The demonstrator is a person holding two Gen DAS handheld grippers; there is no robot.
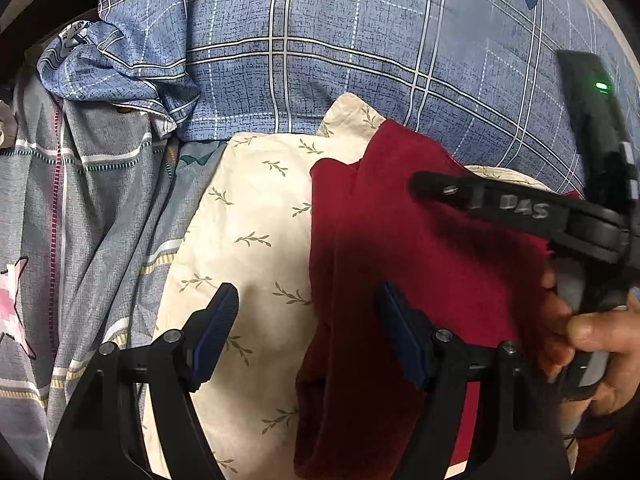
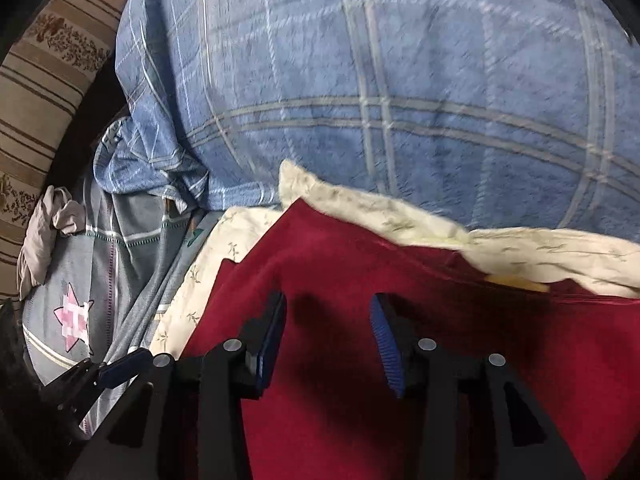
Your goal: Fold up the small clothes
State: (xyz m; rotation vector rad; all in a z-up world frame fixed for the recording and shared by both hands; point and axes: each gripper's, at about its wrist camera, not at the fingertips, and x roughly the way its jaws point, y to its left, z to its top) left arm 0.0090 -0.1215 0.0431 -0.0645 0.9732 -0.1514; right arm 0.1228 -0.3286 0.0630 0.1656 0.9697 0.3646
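Far half: flat blue plaid cover (image 1: 360,60), unobstructed. Far left: bunched plaid fold (image 1: 120,76) rises as an obstacle. Centre and near: red garment (image 1: 400,280) overlies cream leaf-print cloth (image 1: 248,216). Right: right gripper (image 1: 432,188) crosses the red garment.

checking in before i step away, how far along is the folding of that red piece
Done: the red garment looks partly doubled over, lying on the cream leaf-print cloth. In hand: nothing; the left gripper and right gripper both hover open above it. Left: more folds and squaring up; it is still loose and uneven.
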